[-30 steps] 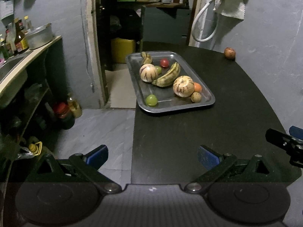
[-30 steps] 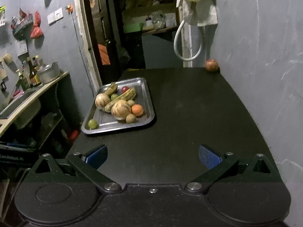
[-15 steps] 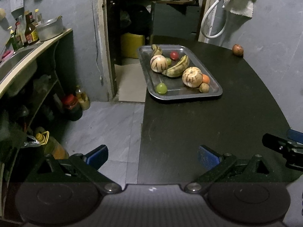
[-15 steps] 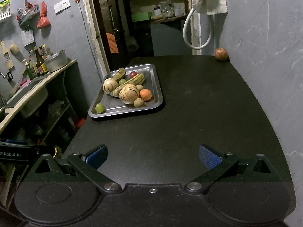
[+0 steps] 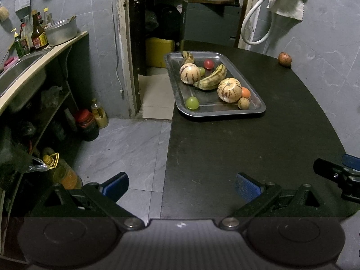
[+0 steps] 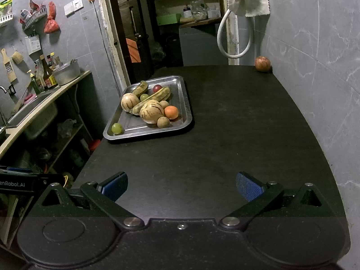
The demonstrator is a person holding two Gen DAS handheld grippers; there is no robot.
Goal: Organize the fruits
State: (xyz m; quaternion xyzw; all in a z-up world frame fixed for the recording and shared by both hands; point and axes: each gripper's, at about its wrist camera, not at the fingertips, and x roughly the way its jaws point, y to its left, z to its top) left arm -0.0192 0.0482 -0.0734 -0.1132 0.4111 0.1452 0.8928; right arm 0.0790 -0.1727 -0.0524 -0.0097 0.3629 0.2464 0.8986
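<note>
Hovering over near end of dark surface (image 6: 225, 139), left gripper (image 5: 181, 185) and right gripper (image 6: 181, 185) both have jaws spread wide, holding nothing. Fruits gathered on metal tray (image 6: 188, 112) at surface's left edge, beside drop to floor. Lone reddish fruit (image 6: 262, 64) at far corner against wall, likely next pickup. Wide bare stretch between for reaching.

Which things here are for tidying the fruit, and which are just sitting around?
For the job: tray, bananas, striped melons, orange, green grapes, lone apple.

Just around: pot, bottles, hose, cloth.
</note>
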